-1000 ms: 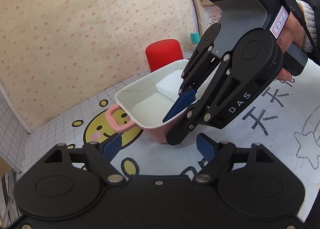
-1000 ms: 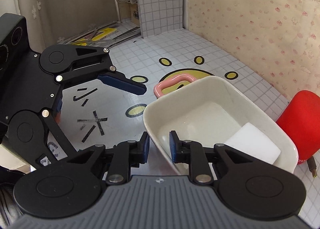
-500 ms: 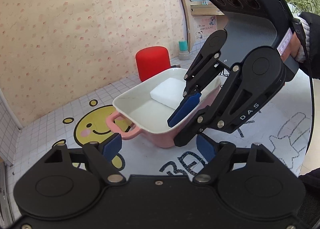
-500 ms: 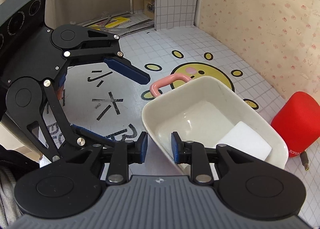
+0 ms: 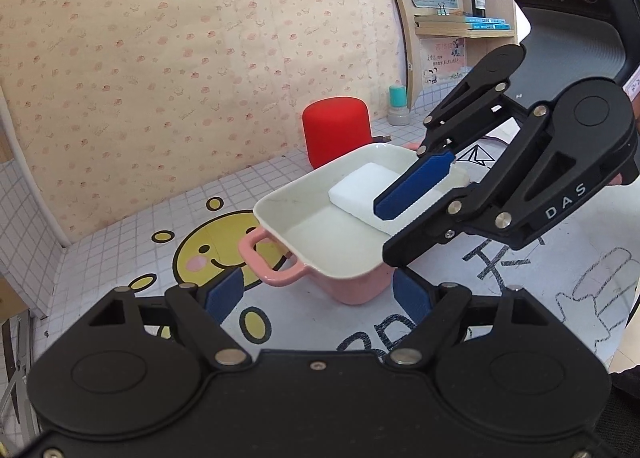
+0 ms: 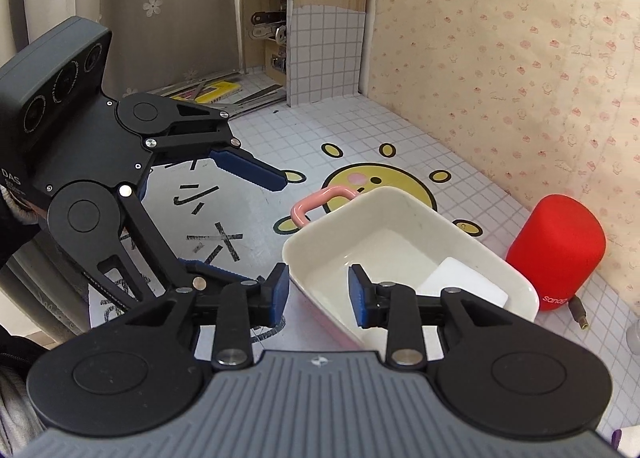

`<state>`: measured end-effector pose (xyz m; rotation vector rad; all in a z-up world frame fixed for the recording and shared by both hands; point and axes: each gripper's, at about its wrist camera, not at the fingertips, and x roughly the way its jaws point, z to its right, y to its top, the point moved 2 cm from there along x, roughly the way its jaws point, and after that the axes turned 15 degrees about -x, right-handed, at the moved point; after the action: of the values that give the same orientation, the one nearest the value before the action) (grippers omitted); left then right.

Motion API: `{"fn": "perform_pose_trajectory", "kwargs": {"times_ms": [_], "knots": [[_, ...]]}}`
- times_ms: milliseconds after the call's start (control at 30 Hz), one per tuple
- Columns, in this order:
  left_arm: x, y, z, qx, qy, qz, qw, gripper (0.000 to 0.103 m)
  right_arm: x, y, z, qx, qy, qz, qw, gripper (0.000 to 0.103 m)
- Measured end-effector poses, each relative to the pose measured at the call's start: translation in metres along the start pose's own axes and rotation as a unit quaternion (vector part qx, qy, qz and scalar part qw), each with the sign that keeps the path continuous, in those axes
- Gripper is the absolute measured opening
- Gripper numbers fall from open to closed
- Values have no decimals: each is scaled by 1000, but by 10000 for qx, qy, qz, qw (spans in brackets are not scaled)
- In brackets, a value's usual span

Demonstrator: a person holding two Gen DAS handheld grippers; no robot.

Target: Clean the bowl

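Observation:
A pink rectangular bowl [image 5: 320, 234] with a white inside and a pink loop handle [image 5: 268, 258] stands on the table; it also shows in the right wrist view [image 6: 400, 226]. A white sponge [image 5: 362, 188] lies inside it at the far end, also seen in the right wrist view [image 6: 464, 284]. My right gripper [image 6: 318, 294] is open, its jaws astride the bowl's near wall, one pad inside and one outside. My left gripper [image 5: 318, 292] is open and empty, just short of the bowl's handle end.
A red cylinder speaker [image 5: 336, 130] stands behind the bowl by the patterned wall [image 5: 160, 58]. A teal-capped bottle [image 5: 399, 106] and a shelf [image 5: 464, 22] are at the back right. The mat has a smiley print [image 6: 376, 182]. Tools lie in the far corner [image 6: 208, 90].
The right gripper's jaws have opened from gripping the bowl's wall. The bowl has gone from tilted to level on the table. Both grippers have drawn back a little.

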<state>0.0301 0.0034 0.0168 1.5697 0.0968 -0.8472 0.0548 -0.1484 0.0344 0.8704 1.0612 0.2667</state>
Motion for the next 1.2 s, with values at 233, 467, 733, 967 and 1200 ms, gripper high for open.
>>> {"fn": "perform_pose_trajectory", "kwargs": {"times_ms": [233, 467, 733, 967, 1200], "knots": [[-8, 12, 2, -312, 205, 200, 9991, 83, -18, -9, -5, 534, -794, 194, 9952, 35], [-4, 24, 8, -599, 617, 408, 9955, 83, -32, -23, -7, 1164, -1433, 371, 9821, 37], [13, 17, -1, -1141, 1001, 285, 9880, 83, -35, -43, -15, 1465, -1703, 384, 9737, 40], [16, 7, -15, -1711, 969, 283, 9801, 83, -30, -51, -21, 1540, -1708, 376, 9725, 43], [21, -2, -16, -1855, 864, 225, 9786, 82, -28, -50, -27, 1538, -1752, 434, 9715, 45]]}}
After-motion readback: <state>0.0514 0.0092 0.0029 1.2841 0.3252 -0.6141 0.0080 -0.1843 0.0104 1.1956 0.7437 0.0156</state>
